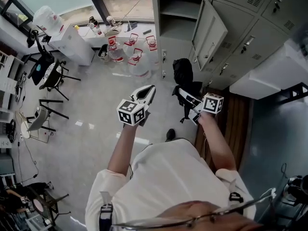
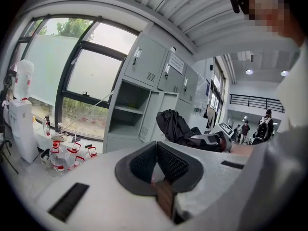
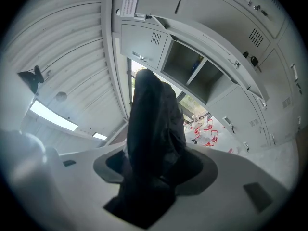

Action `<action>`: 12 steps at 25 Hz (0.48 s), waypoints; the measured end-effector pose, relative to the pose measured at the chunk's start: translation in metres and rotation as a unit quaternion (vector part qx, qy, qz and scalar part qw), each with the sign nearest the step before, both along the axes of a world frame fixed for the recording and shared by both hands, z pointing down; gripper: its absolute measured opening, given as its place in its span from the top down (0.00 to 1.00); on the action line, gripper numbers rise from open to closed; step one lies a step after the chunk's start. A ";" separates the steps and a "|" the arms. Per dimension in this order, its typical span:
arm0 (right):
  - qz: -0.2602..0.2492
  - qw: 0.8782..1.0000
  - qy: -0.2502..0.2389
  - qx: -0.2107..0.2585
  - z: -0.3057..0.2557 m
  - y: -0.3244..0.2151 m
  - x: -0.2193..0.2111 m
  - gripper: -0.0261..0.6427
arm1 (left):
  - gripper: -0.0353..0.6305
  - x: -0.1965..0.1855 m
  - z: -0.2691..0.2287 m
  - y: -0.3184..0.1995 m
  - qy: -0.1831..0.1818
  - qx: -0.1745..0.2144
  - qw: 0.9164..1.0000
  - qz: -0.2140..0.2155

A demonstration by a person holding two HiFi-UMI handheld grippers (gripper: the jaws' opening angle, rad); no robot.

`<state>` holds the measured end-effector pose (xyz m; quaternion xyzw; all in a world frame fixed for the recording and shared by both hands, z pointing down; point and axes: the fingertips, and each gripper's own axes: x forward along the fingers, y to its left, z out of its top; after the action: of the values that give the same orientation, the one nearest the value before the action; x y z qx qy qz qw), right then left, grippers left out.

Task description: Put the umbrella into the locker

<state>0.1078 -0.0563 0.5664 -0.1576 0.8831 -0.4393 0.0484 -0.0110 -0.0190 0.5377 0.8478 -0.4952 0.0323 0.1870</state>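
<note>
A folded black umbrella (image 1: 182,73) hangs bunched between the jaws of my right gripper (image 1: 181,95), which is shut on it; in the right gripper view the umbrella (image 3: 154,129) fills the gap and hides the pads. Ahead stands the grey locker bank with one open compartment (image 1: 175,13), its door (image 1: 211,32) swung out to the right. That compartment (image 3: 192,66) shows beyond the umbrella. My left gripper (image 1: 151,89) is held beside it to the left, shut with nothing in it; its pads (image 2: 168,160) meet at the tips. The left gripper view also catches the umbrella (image 2: 175,124) and the open locker (image 2: 127,114).
Several water bottles (image 1: 132,47) with red handles stand on the floor left of the lockers. A water dispenser (image 1: 48,20) and black chairs (image 1: 50,73) are at the far left. A white cabinet top (image 1: 269,71) juts out at the right.
</note>
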 end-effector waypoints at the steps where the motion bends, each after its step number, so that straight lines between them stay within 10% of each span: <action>1: -0.002 1.000 0.001 0.002 0.000 -0.007 0.000 0.56 | 0.94 0.002 0.000 -0.008 -0.003 0.000 1.000 0.001; 12: -0.005 1.000 0.018 -0.003 0.012 -0.057 0.007 0.56 | 0.94 0.016 0.001 -0.066 0.002 0.000 1.000 0.004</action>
<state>0.1147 -0.1136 0.5779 -0.1608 0.8831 -0.4397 0.0301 0.0050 -0.0849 0.5387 0.8499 -0.4911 0.0312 0.1883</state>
